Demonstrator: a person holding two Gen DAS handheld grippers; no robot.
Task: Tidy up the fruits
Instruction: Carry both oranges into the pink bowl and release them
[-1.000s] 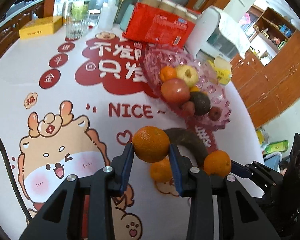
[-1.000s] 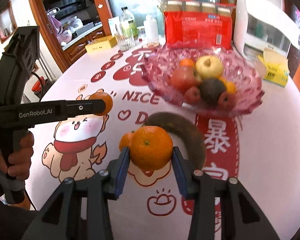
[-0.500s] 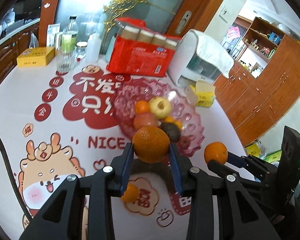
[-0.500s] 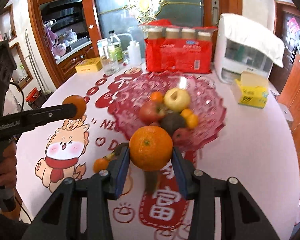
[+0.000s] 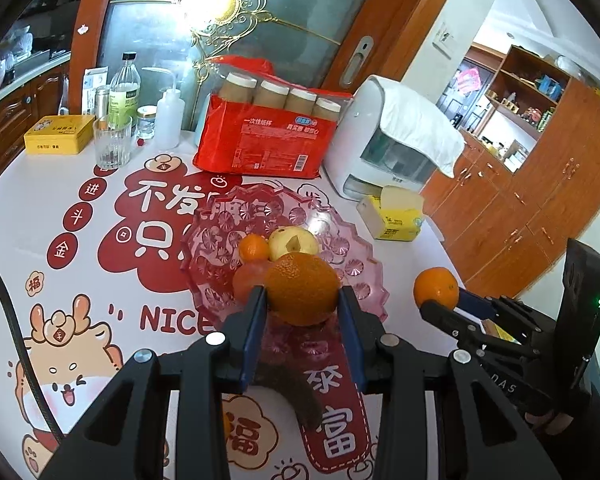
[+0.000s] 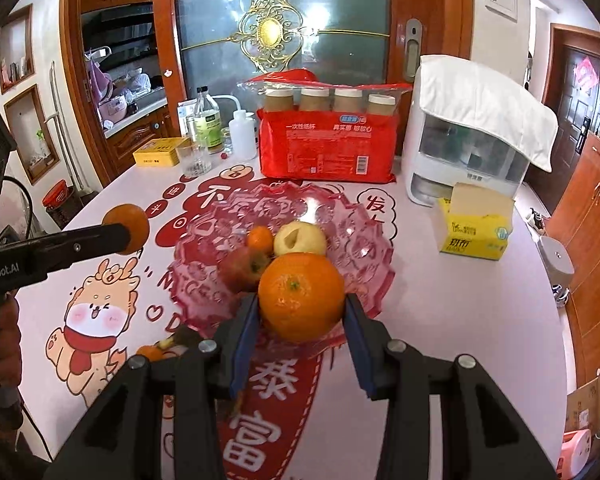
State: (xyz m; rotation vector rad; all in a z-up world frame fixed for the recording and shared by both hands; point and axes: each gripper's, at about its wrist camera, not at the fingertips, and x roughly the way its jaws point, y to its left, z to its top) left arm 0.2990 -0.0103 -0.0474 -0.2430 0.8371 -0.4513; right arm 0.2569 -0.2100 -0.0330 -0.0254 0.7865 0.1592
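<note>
An orange is clamped between the blue pads of the left gripper, jaws closed down to the fruit's width, nothing else held. A 2nd orange is pinched the same way in the right gripper, stem end facing the cam. Both fruits are carried in the air above the near rim of the pink glass fruit bowl, which sits approx. mid-table on the printed tablecloth. In the bowl a yellow apple, a small mandarin and a red apple are seen touching each other; other fruit behind the held orange can't be made out. In the right wrist view the left gripper is seen side-on at the table's left edge, its orange at the tip and a hand on the handle. In the left wrist view the right gripper's orange is seen off the table's right edge. A small orange fruit and a dark curved item, not identifiable, are left on the cloth nr. the front edge. Along the far edge are lined up: a yellow tin, a ribbed glass, bottles, a red pack of paper cups and a white appliance w/ a cloth over it; a yellow tissue box is set just beside the appliance, nr. the right edge.
</note>
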